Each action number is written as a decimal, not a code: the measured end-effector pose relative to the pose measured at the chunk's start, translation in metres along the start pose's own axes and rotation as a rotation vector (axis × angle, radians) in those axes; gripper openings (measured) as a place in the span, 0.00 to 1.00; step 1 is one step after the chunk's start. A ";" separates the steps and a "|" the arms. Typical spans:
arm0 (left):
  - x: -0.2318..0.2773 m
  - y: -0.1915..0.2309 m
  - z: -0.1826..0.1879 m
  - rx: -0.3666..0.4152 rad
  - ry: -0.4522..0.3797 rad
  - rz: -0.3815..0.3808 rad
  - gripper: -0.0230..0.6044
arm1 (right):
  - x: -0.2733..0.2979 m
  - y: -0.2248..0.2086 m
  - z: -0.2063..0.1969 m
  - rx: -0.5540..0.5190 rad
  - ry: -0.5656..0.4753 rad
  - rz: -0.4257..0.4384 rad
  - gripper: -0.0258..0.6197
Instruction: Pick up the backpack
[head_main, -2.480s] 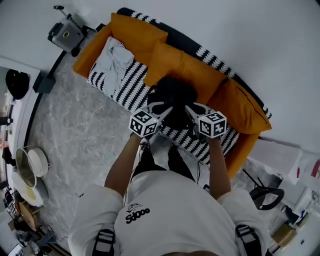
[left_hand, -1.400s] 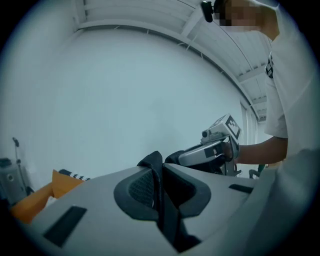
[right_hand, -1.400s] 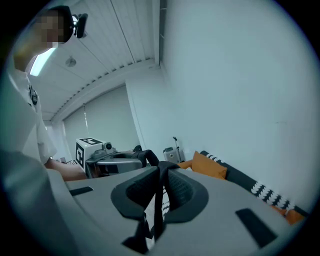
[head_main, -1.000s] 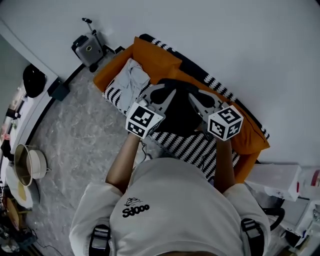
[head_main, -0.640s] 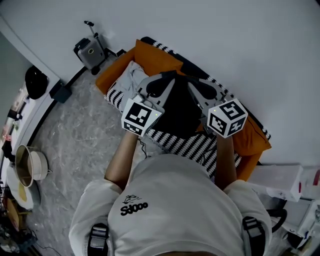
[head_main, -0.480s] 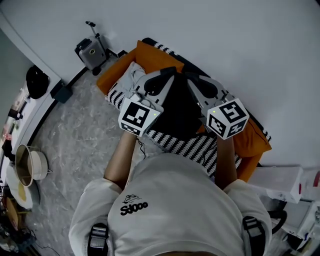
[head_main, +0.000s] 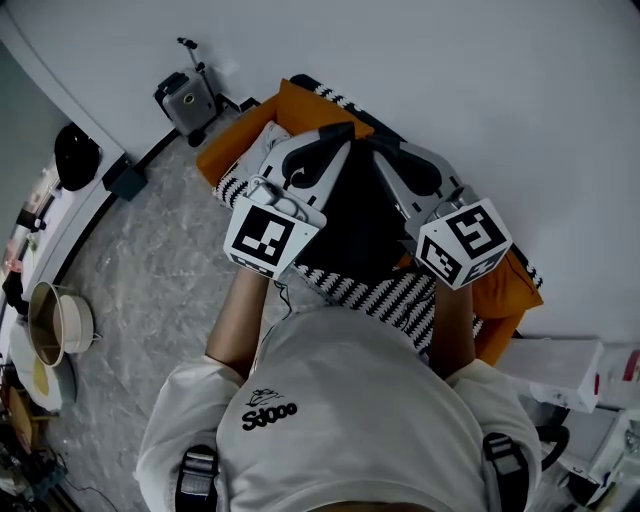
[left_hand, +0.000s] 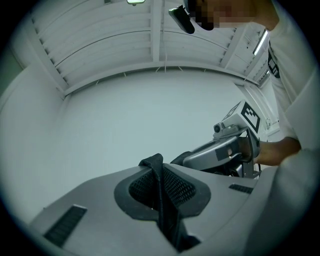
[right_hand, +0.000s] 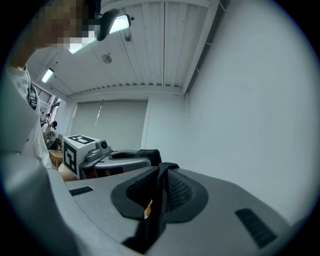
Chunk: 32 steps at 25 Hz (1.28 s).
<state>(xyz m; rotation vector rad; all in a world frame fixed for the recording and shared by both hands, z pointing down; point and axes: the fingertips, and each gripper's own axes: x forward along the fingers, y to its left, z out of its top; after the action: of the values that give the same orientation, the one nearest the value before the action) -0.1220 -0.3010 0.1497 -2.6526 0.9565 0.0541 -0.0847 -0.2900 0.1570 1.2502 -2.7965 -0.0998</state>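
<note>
Head view and both gripper views, with the orange sofa (head_main: 505, 285) as the landmark. The black backpack (head_main: 355, 215), the main container here, hangs between the two grippers over the sofa's black-and-white striped seat, against its back cushions. From above it cannot be told whether its base touches the seat, and nothing of what it holds can be seen. The left gripper (left_hand: 158, 172) has its jaws drawn nearly together and pinches a black webbing strap (left_hand: 161, 210), which rises out of the narrow gap between the pads. The right gripper (right_hand: 161, 175) is closed in the same way on a second black strap (right_hand: 154, 205), which carries a small orange tag. Each gripper view shows the other gripper close beside it, so both tips meet over the middle of the sofa at the top of the backpack. A crumpled grey cloth (head_main: 258, 150) lies on the seat at the sofa's left end. A grey boxy device (head_main: 185, 95) stands on the floor just beyond that end, by the wall. A metal pot (head_main: 55, 325) sits well apart from the sofa at the left edge of the head view, and its inside cannot be read. The person's white shirt (head_main: 350, 420) fills the foreground in front of the sofa.
</note>
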 end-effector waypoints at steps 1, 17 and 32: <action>-0.001 0.001 0.000 -0.009 -0.001 -0.005 0.11 | 0.001 0.002 0.000 0.002 0.003 0.004 0.13; -0.011 0.007 0.003 -0.039 -0.033 -0.002 0.11 | 0.009 0.019 -0.001 0.003 -0.008 0.051 0.13; -0.009 -0.001 -0.013 -0.044 0.024 -0.011 0.11 | 0.007 0.022 -0.015 0.014 0.031 0.065 0.13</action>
<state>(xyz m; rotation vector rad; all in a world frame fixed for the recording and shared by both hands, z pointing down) -0.1295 -0.2987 0.1635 -2.7049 0.9586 0.0411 -0.1038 -0.2811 0.1745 1.1522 -2.8124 -0.0569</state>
